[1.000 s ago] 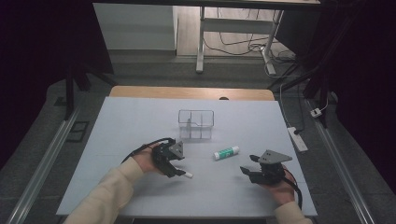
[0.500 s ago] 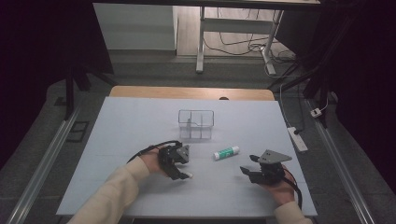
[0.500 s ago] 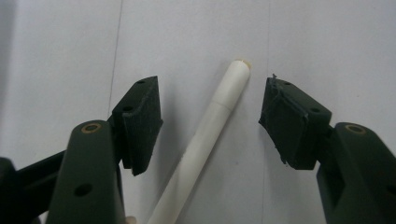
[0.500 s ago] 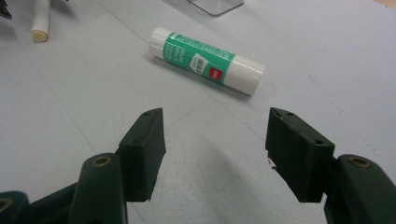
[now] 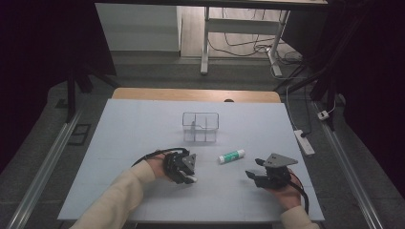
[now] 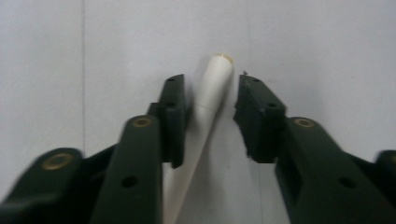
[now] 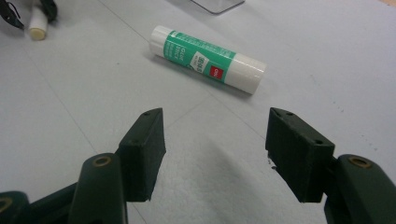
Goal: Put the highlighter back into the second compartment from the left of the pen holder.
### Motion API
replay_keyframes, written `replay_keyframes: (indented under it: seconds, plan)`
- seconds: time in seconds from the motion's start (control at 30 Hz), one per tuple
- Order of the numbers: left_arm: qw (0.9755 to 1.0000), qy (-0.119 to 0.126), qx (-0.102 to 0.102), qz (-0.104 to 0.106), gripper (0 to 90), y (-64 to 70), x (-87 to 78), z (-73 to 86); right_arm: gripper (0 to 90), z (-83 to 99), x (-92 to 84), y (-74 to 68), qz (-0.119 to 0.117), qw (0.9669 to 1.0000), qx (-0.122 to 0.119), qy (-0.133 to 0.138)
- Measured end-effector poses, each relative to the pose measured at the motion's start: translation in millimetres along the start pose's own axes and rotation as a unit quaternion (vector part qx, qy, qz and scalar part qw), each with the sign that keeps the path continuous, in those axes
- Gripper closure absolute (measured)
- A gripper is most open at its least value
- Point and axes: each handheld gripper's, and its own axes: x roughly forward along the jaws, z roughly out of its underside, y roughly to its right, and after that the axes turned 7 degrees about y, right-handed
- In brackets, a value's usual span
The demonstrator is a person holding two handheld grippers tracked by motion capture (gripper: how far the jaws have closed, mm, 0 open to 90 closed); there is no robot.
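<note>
A thin white stick [image 6: 215, 88] lies on the pale table between the jaws of my left gripper [image 6: 208, 88]. The jaws have just been closing on it; the left pad [image 6: 175, 116] is right against it and a sliver of table still shows at the right pad. From above, the left gripper [image 5: 187, 176] points down at the table with the stick's tip [image 5: 191, 180] poking out. My right gripper [image 5: 251, 175] rests low on the table at the right, open and holding nothing [image 7: 215, 135]. A green and white glue stick [image 5: 231, 155] [image 7: 208, 58] lies just beyond it.
A clear divided box [image 5: 200, 127] stands at the table's middle, behind both hands. A white power strip [image 5: 304, 141] lies off the right edge. The wooden far edge [image 5: 196, 94] borders the pale mat.
My left gripper has shifted slightly over the white stick, and its jaws have narrowed around it. The right gripper and the glue stick have not moved.
</note>
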Motion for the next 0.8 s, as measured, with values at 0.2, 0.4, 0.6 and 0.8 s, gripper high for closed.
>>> replay_keyframes:
  seconds: [0.2,0.4,0.6,0.8]
  plan:
    - [0.9998,0.005,0.019,0.009,78.5,1.0,0.2,1.3,36.9,0.1,0.2,-0.3,0.001,1.0,-0.003,-0.002]
    - [0.9996,0.004,0.026,0.006,78.8,1.8,-0.2,0.7,36.9,0.1,-0.1,-0.2,0.001,1.0,-0.002,0.0]
    - [0.9997,-0.006,0.022,-0.003,78.8,5.3,-1.4,-1.4,36.9,0.0,-0.6,0.4,0.001,1.0,-0.002,0.0]
    - [0.9998,0.008,0.003,-0.018,78.9,6.6,-11.1,0.6,36.9,-0.1,-0.7,0.6,0.002,1.0,-0.003,0.0]
